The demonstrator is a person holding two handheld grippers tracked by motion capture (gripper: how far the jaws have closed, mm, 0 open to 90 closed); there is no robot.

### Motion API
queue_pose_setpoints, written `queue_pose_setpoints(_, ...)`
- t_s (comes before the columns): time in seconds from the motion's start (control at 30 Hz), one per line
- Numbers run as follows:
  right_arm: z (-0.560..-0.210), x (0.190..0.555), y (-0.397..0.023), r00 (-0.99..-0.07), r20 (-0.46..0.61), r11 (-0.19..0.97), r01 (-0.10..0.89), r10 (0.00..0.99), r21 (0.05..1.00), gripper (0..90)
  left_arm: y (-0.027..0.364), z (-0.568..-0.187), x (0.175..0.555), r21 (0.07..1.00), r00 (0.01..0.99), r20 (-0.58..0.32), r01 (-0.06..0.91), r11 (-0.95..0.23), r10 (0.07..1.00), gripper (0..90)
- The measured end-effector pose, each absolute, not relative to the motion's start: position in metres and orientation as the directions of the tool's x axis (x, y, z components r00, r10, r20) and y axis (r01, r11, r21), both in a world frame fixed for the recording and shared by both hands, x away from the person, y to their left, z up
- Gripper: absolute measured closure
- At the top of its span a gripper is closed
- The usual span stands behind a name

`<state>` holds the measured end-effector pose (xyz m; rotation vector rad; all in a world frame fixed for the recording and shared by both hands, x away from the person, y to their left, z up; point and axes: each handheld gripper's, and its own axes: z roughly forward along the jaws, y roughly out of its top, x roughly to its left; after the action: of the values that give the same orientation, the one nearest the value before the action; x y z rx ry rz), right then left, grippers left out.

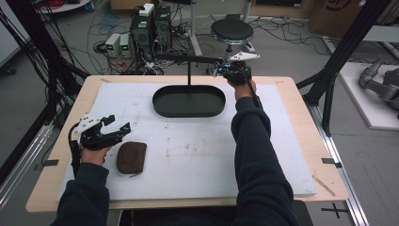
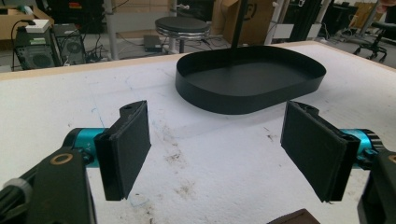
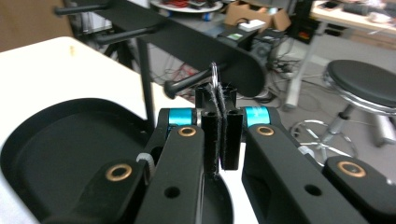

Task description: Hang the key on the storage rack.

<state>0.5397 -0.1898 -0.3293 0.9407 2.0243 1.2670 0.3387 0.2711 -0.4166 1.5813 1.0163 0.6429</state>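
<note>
At the far end of the stand's crossbar (image 3: 187, 44), right tool (image 3: 219, 100) clamped a thin ring (image 3: 214, 74) beside a peg (image 3: 194, 80), best slid on squarely; left tool (image 2: 215, 149) sat apart near pouch (image 1: 131, 157) on bench (image 1: 197, 160).

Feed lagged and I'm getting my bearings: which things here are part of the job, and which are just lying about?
Likely in the job: right gripper, shut on a thin wire loop; pegged stand; black tray.
Idle or lying about: open left gripper; brown pouch; stool; computers on the floor.
</note>
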Motion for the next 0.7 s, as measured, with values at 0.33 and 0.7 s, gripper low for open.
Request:
queue_pose_setpoints(0.33, -0.334, 0.544, -0.194, -0.558, -0.081, 0.316, 0.338, 0.826, 0.887, 67.2, 0.272, -0.417, 0.338, 0.961, 0.481, -0.111, 0.276, -0.030, 0.870, 24.0)
queue_pose_setpoints(0.7, -0.303, 0.503, -0.219, -0.667, -0.074, 0.396, 0.346, 0.742, 0.851, 29.6, 0.276, -0.416, 0.335, 0.961, 0.462, -0.129, 0.277, -0.004, 0.878, 20.5)
